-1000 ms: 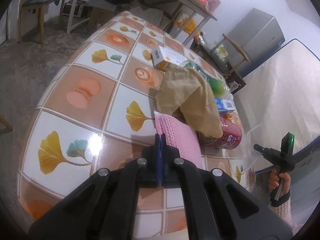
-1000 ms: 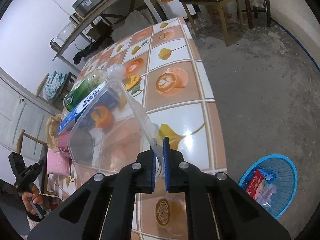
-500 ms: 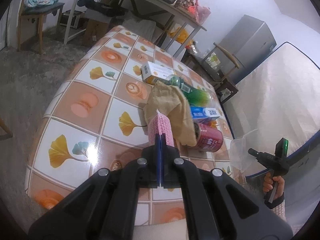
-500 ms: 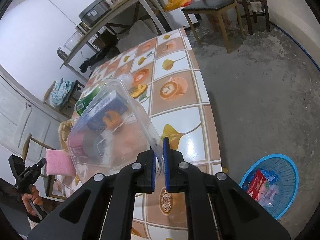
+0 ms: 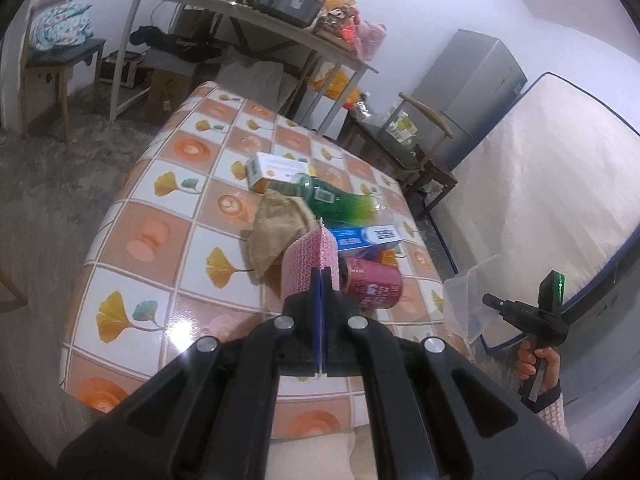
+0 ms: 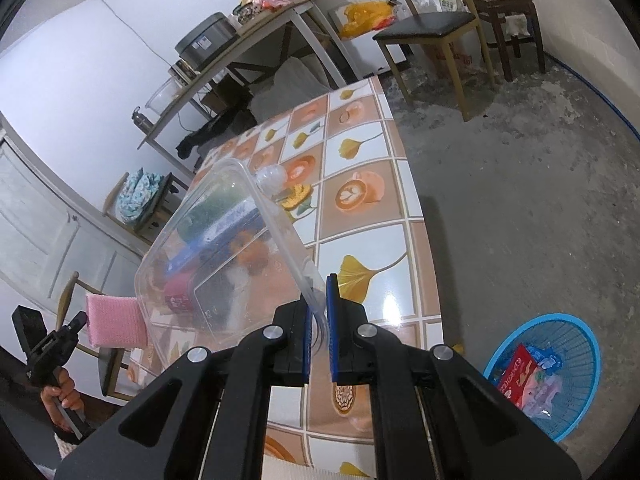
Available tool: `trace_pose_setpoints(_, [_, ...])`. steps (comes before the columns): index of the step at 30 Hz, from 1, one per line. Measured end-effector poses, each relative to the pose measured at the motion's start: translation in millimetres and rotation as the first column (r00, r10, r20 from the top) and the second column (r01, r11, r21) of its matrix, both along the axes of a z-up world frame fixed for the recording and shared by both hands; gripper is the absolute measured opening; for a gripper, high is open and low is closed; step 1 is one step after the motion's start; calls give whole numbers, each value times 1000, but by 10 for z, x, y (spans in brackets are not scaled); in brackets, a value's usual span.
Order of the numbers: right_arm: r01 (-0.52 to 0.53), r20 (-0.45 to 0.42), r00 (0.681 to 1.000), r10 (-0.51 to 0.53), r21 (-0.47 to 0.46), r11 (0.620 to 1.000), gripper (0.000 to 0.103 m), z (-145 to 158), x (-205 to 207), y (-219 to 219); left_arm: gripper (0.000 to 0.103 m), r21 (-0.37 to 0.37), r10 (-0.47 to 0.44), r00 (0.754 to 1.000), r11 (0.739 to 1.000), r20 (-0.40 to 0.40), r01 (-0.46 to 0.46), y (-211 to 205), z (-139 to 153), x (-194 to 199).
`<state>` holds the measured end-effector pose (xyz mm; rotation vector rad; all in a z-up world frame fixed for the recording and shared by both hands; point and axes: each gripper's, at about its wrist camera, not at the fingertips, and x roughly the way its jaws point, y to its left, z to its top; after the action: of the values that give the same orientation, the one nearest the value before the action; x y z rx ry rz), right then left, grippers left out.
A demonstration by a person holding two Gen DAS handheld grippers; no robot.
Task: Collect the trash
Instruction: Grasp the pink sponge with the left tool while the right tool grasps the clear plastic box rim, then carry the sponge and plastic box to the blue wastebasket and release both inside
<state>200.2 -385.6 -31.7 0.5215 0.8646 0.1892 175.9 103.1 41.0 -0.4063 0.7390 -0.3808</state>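
Both items were lifted clear of the desk [image 5: 132, 216]; the step in hand looked like carrying them off to the blue basket [image 6: 576, 360] on the floor, right of the desk. To do it well: keep the clear plastic container [image 6: 224, 256] level enough not to twist out by its rim, swing right and low over the basket, then release (the cloth is limp, so it should drop straight).

Left tongs [image 5: 321, 276]: pressed together, pinching the pink cloth [image 5: 306, 264], which stood up above the fingertips, off the desk.

Right tongs [image 6: 318, 312]: nearly closed, pinching the container's thin rim, the tub held in the air and tilted to the left.

Remaining trash on the desk: red can [image 5: 374, 284], blue box [image 5: 366, 237], green bottle [image 5: 340, 202], brown paper bag [image 5: 276, 228], white-and-orange box [image 5: 276, 170]. The basket already held wrappers.
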Motion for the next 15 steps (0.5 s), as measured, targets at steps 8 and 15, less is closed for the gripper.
trace_pose_setpoints(8, [34, 57, 998, -35, 12, 999, 7, 169, -256, -192, 0, -2, -98, 994, 995, 39, 98, -367, 236, -37])
trace_pose_setpoints(15, [120, 96, 988, -122, 20, 993, 7, 280, -643, -571, 0, 10, -240, 968, 971, 68, 240, -943, 403, 1])
